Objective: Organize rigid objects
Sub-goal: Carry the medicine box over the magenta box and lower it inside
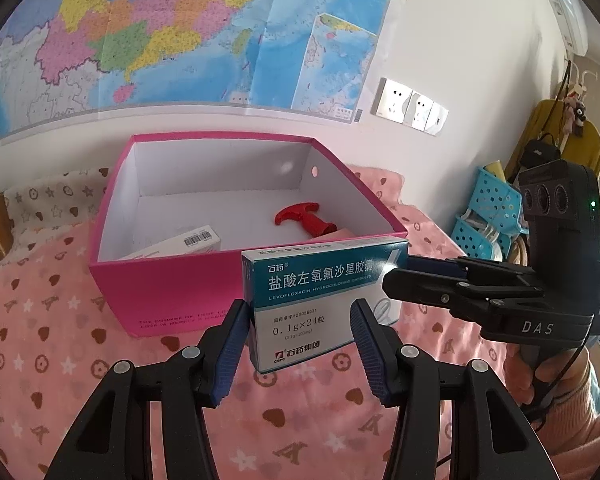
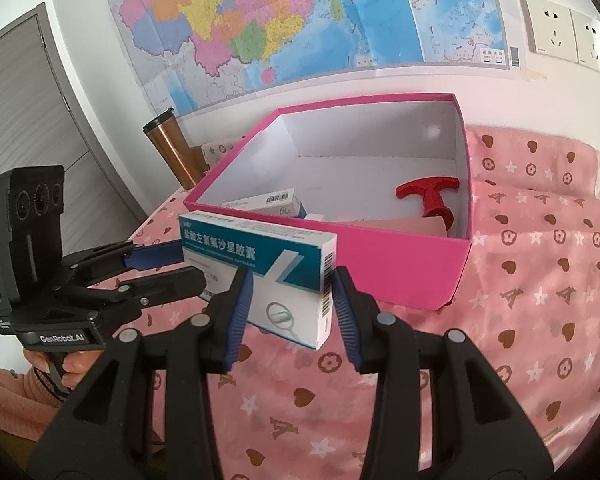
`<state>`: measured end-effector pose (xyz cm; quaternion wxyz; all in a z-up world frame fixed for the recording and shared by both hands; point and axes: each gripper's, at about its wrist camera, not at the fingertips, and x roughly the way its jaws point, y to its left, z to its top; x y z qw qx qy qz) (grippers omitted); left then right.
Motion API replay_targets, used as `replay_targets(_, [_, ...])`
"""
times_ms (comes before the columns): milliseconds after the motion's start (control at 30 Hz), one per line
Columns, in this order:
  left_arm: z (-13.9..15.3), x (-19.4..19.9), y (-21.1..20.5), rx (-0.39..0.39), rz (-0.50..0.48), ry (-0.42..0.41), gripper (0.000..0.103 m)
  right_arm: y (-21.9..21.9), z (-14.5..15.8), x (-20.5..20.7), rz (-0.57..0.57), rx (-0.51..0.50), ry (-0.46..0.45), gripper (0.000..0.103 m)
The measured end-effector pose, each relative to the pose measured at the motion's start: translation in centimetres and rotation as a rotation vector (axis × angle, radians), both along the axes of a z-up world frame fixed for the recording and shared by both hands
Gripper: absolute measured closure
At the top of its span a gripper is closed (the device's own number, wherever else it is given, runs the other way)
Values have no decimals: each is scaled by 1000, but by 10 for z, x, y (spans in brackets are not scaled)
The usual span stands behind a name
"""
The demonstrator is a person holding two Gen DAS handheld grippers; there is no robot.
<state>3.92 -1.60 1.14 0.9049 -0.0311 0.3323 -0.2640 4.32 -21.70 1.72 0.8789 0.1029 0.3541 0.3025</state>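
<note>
A teal and white medicine box [image 1: 320, 296] is held above the pink cloth, in front of the open pink box [image 1: 168, 280]. My left gripper [image 1: 298, 332] has its pads at the box's left end; it shows in the right wrist view [image 2: 168, 270] closed on that end. My right gripper [image 2: 292, 300] clamps the box's [image 2: 260, 276] barcode end; it shows from the side [image 1: 396, 272] in the left wrist view. Inside the pink box [image 2: 400, 264] lie a red T-shaped handle [image 1: 304, 220], another white carton [image 1: 196, 240] and a tan object [image 2: 404, 226].
A copper tumbler [image 2: 172, 152] stands left of the pink box. Blue perforated baskets [image 1: 484, 216] sit at the right. A map and wall sockets [image 1: 410, 106] are on the wall behind. The pink patterned cloth [image 2: 540, 320] covers the table.
</note>
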Motion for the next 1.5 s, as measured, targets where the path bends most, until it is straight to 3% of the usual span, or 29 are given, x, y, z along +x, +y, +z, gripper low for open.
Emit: replay_targets(1500, [12,17,-17,18,-8,-43,51,-18,11,11,-22,6,-43,59])
